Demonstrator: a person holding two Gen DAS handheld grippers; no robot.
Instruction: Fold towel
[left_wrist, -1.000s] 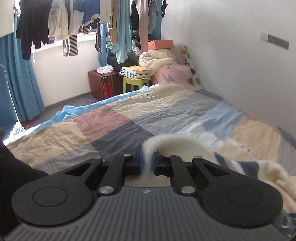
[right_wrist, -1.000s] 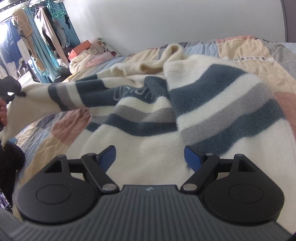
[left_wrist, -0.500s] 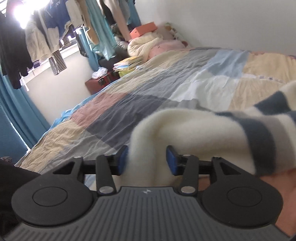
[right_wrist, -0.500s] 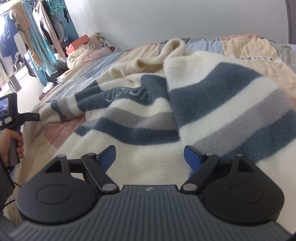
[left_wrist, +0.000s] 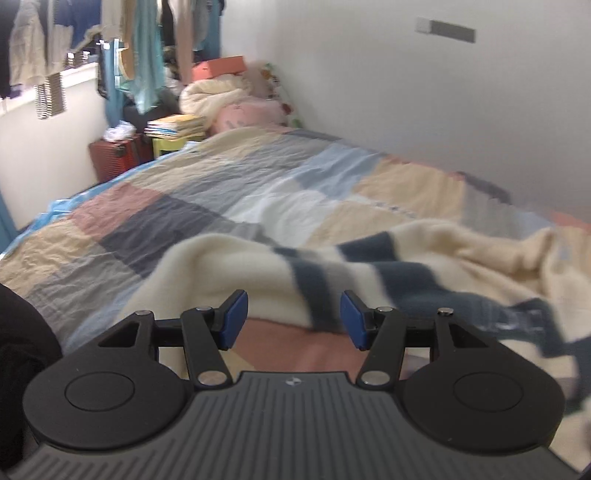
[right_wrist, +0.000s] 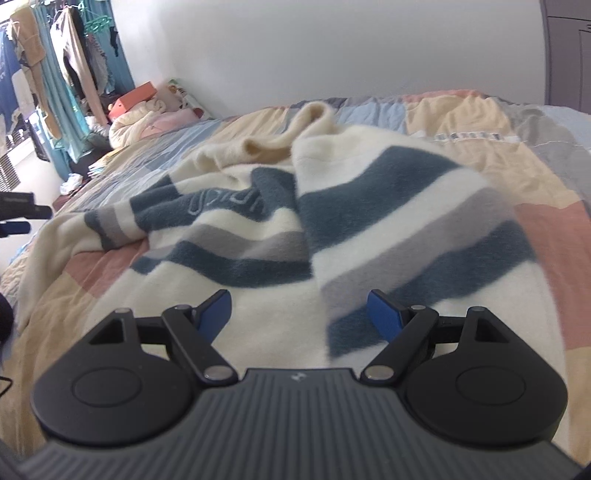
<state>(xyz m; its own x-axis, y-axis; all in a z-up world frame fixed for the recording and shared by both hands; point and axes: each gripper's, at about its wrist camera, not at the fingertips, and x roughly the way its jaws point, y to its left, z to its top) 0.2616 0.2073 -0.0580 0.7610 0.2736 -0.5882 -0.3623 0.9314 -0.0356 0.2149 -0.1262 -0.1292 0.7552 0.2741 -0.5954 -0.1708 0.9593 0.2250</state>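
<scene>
A fluffy cream towel (right_wrist: 369, 221) with dark blue and grey stripes lies rumpled on the patchwork bed. Part of it is folded over itself, with a raised cream hump at the far side. In the left wrist view the towel (left_wrist: 258, 273) has a cream corner resting on the bed just beyond my left gripper (left_wrist: 293, 319), which is open and holds nothing. My right gripper (right_wrist: 299, 314) hovers open above the towel's near cream part, with nothing between its fingers. The left gripper's tip (right_wrist: 22, 218) shows at the left edge of the right wrist view.
The patchwork quilt (left_wrist: 221, 192) covers the bed, with a white wall (left_wrist: 424, 103) along its right side. Pillows and a rolled duvet (left_wrist: 221, 99) lie at the far end. A red suitcase (left_wrist: 118, 155), a stool with books and hanging clothes (left_wrist: 140, 48) stand by the window.
My left gripper was shut on the towel's cream corner, then opened and let it drop onto the bed. The lifted left side of the towel has settled flat. The right gripper stayed open.
</scene>
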